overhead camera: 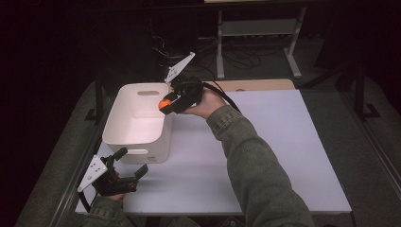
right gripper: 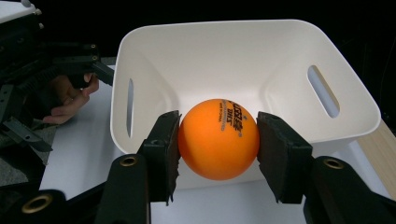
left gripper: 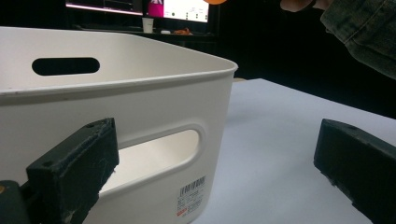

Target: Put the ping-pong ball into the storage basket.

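White table (overhead camera: 283, 156) under everything; my sleeve runs up across it from the bottom edge in the high view. White bin (overhead camera: 137, 124) sits on the table's left part, upright, open top, a handle slot in each end wall; printed label low on the wall nearest my left tongs, seen in the left gripper view (left gripper: 140, 116). My right tongs (overhead camera: 169, 103) are up in the air at the bin's far right corner, over the rim, grey plate sticking up behind them; jaws clamped on the orange ball (right gripper: 218, 138), one pad on each side, ball printed with dark lettering; bin interior (right gripper: 224, 65) lies behind and below the ball in the right gripper view, ball not touching it. My left tongs (overhead camera: 127, 166) sit low at the table's near left corner, just beside the bin's near wall; jaws spread wide, nothing between them, not touching the bin as far as I can tell.
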Action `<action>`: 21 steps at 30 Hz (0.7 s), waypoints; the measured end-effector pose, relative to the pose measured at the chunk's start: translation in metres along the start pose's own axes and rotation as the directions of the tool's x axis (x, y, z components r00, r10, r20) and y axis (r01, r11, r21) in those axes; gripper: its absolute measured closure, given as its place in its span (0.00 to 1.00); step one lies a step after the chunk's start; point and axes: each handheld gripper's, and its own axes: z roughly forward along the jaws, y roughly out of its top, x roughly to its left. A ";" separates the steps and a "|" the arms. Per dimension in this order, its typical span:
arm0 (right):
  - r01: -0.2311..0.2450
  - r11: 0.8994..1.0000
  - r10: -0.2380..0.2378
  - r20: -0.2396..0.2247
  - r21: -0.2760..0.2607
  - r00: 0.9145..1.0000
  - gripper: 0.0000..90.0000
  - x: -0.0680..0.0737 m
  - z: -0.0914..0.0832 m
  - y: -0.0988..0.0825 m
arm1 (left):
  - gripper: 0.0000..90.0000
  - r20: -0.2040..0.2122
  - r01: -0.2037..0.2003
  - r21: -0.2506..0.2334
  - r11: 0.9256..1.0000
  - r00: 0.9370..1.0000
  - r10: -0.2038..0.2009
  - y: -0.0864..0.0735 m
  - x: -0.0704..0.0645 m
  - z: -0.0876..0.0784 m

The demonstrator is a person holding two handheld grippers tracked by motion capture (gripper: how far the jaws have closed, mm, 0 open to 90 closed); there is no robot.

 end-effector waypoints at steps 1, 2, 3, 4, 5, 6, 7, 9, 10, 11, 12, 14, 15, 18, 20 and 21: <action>0.001 1.000 -0.001 -0.002 0.001 1.000 0.56 0.000 0.001 0.001 | 0.00 0.001 0.000 0.000 1.000 1.000 0.000 0.000 0.000 0.000; -0.001 1.000 0.001 -0.002 0.000 1.000 0.56 0.000 0.001 0.002 | 0.00 0.003 -0.001 -0.001 1.000 1.000 0.001 0.000 0.000 0.000; 0.003 1.000 -0.003 -0.005 0.000 1.000 0.56 0.001 0.002 0.003 | 0.00 0.003 -0.002 -0.001 1.000 1.000 0.002 0.000 0.000 0.000; 0.002 1.000 -0.002 -0.007 0.001 1.000 0.56 0.001 0.003 0.004 | 0.00 0.002 -0.002 -0.001 1.000 1.000 0.002 0.000 0.000 0.000; 0.004 1.000 -0.004 -0.009 -0.001 1.000 0.56 0.001 0.004 0.005 | 0.00 0.002 0.000 -0.002 1.000 1.000 0.000 0.000 0.000 0.000; 0.006 1.000 -0.006 -0.011 -0.003 1.000 0.56 0.001 0.005 0.006 | 0.00 0.001 -0.001 -0.002 1.000 1.000 0.001 0.000 0.000 -0.001; 0.008 1.000 -0.008 -0.014 -0.001 1.000 0.56 0.002 0.006 0.007 | 0.00 0.001 -0.001 -0.002 1.000 1.000 0.001 0.000 0.000 -0.001; 0.011 1.000 -0.011 -0.014 0.005 1.000 0.56 0.002 0.009 0.009 | 0.00 -0.001 0.001 -0.003 1.000 1.000 -0.001 0.000 0.000 -0.001; 0.014 1.000 -0.014 -0.016 0.005 1.000 0.56 0.002 0.009 0.010 | 0.00 -0.001 0.003 -0.004 1.000 1.000 -0.003 0.000 0.000 -0.001; 0.013 1.000 -0.013 -0.018 0.004 1.000 0.56 0.002 0.011 0.011 | 0.00 -0.001 0.003 -0.004 1.000 1.000 -0.003 0.000 0.000 -0.001; 0.013 1.000 -0.013 -0.019 0.002 1.000 0.56 0.002 0.012 0.012 | 0.00 -0.001 0.003 -0.004 1.000 1.000 -0.003 0.000 0.000 -0.001; 0.017 1.000 -0.017 -0.024 0.006 1.000 0.56 0.003 0.014 0.014 | 0.00 -0.001 0.003 -0.004 1.000 1.000 -0.003 0.000 0.000 -0.001; 0.018 1.000 -0.018 -0.026 0.006 0.999 0.56 0.003 0.016 0.014 | 0.00 -0.001 0.003 -0.004 1.000 1.000 -0.003 0.000 0.000 -0.001; 0.020 1.000 -0.020 -0.032 0.004 0.999 0.56 0.004 0.019 0.016 | 0.00 -0.002 0.005 -0.005 1.000 1.000 -0.005 0.000 0.000 -0.001; 0.017 1.000 -0.017 -0.036 0.004 0.999 0.56 0.004 0.021 0.016 | 0.00 -0.001 0.004 -0.005 1.000 1.000 -0.004 0.000 0.000 -0.001; 0.017 1.000 -0.016 -0.039 0.007 0.999 0.56 0.004 0.023 0.015 | 0.00 -0.001 0.005 -0.005 1.000 1.000 -0.005 0.000 0.000 -0.001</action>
